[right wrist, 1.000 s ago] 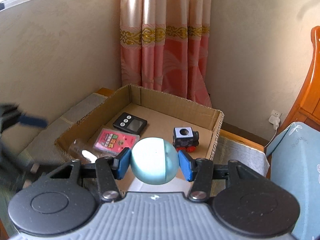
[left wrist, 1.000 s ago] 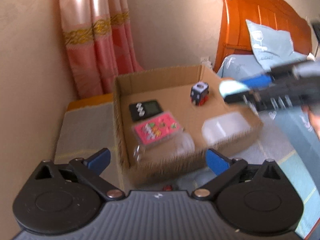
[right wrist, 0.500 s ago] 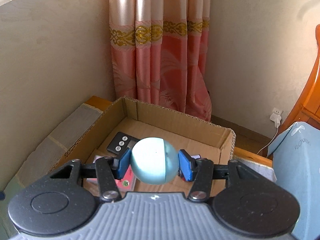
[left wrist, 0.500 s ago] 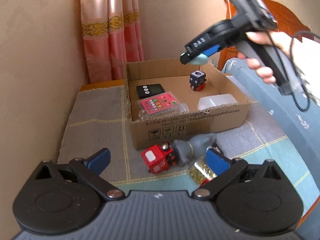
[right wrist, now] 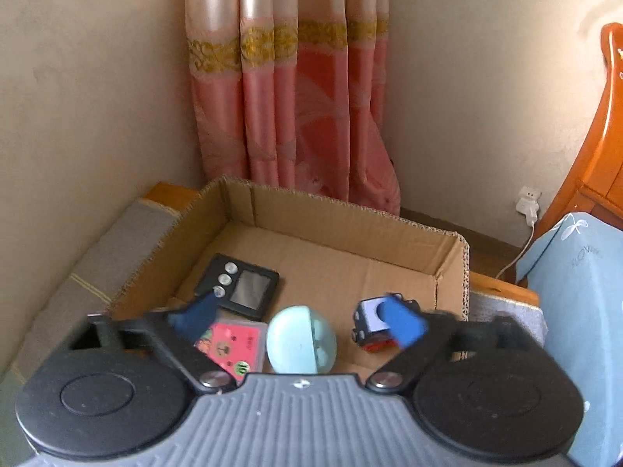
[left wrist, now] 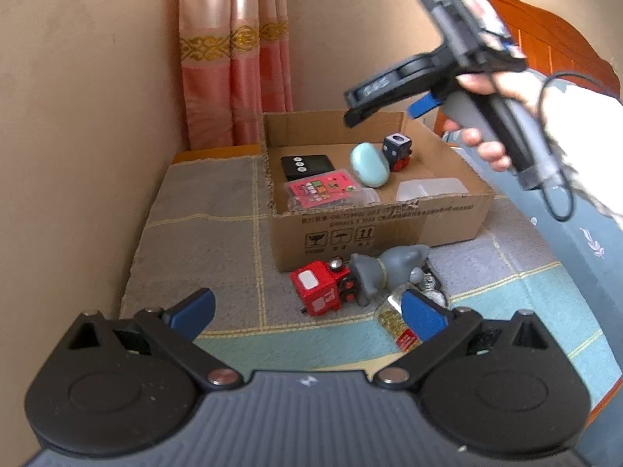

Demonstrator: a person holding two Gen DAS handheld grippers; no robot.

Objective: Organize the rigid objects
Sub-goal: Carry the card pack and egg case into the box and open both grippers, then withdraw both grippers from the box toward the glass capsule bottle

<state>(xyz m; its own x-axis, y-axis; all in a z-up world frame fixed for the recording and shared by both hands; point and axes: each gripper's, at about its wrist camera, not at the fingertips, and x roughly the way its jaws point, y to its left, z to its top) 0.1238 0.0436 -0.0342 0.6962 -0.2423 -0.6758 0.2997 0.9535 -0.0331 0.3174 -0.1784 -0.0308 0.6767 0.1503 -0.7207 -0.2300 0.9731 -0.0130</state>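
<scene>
The pale blue egg [right wrist: 300, 340] is in the box [right wrist: 350, 233], between the pink card [right wrist: 229, 344] and the toy car [right wrist: 373, 327], free of the right gripper [right wrist: 300, 321], whose jaws have just been opening and now stand spread above it, touching nothing. The left gripper [left wrist: 307, 311] is spread too, empty, over the mat [left wrist: 202, 233] near a red toy [left wrist: 321, 286] outside the box.
</scene>
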